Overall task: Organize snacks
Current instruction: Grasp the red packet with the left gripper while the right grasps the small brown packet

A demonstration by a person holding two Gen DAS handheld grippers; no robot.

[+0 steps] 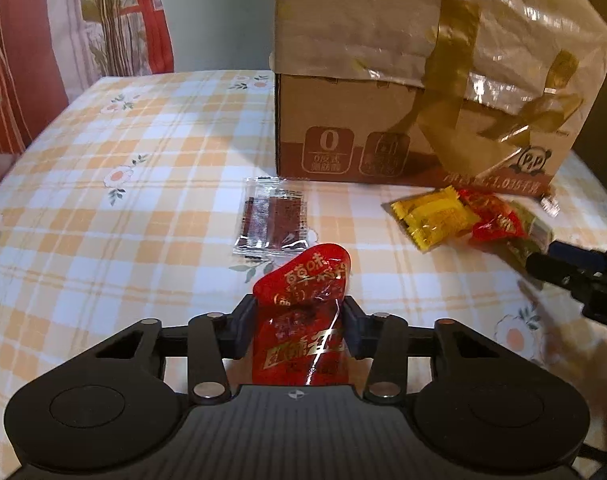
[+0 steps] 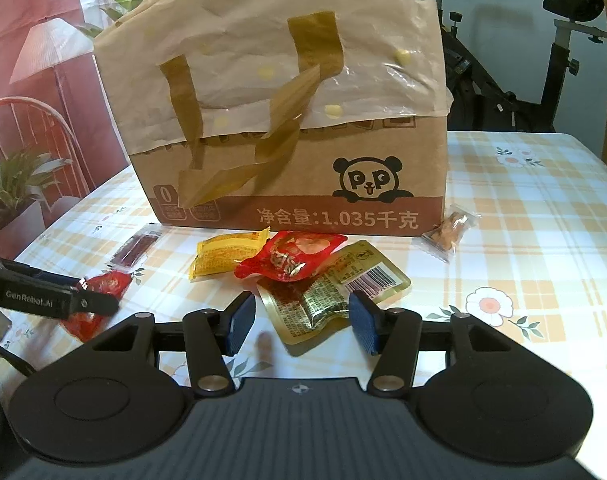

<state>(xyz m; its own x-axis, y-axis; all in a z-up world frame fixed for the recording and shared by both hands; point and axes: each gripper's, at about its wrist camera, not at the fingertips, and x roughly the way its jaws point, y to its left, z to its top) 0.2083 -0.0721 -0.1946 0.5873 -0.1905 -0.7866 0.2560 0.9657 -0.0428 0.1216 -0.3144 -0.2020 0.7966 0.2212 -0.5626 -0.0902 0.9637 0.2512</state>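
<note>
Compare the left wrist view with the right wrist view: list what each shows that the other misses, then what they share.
Only the left wrist view shows the left gripper from behind, its pads pressed on the red snack packet.

Only the right wrist view shows the small clear packet of brown snacks by the box's right corner, the exercise bike, and the right gripper open over the gold packet.

Both show the cardboard box, the yellow packet, the dark flat packet and the checked tablecloth.
</note>
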